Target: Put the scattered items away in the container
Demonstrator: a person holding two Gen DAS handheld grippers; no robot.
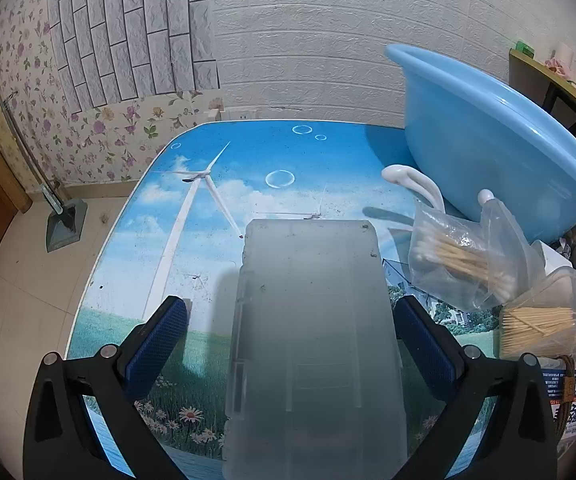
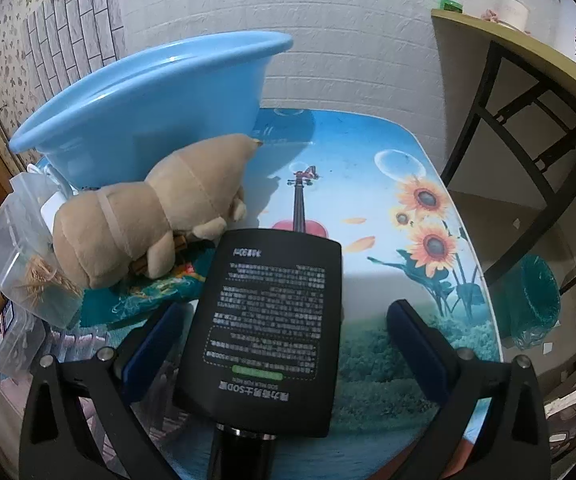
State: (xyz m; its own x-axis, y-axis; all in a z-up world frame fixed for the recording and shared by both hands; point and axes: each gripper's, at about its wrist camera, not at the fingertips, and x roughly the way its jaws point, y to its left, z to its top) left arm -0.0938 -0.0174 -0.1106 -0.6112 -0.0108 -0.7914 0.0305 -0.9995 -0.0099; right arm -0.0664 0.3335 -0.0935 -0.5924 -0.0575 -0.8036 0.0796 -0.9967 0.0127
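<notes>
A blue plastic basin [image 1: 484, 148] stands at the table's right back; it also shows in the right wrist view [image 2: 155, 104]. My left gripper [image 1: 288, 320] is open around a frosted plastic box [image 1: 312, 332] that lies between its blue pads without touching them. My right gripper [image 2: 283, 320] is open around a black tube with white print [image 2: 267, 320]; the tube lies between the pads, apart from the right one. A beige plush toy [image 2: 155, 216] lies next to the basin. A bag of cotton swabs [image 1: 464, 256] and a clear box of toothpicks [image 1: 548, 320] lie in front of the basin.
The table [image 1: 247, 184] has a printed sky-and-flower cover. A white hook-shaped item [image 1: 416, 184] leans at the basin. A labelled packet [image 1: 568, 400] lies at the right edge. A dark-legged side table [image 2: 528, 80] stands to the right, with a green bin [image 2: 536, 296] on the floor.
</notes>
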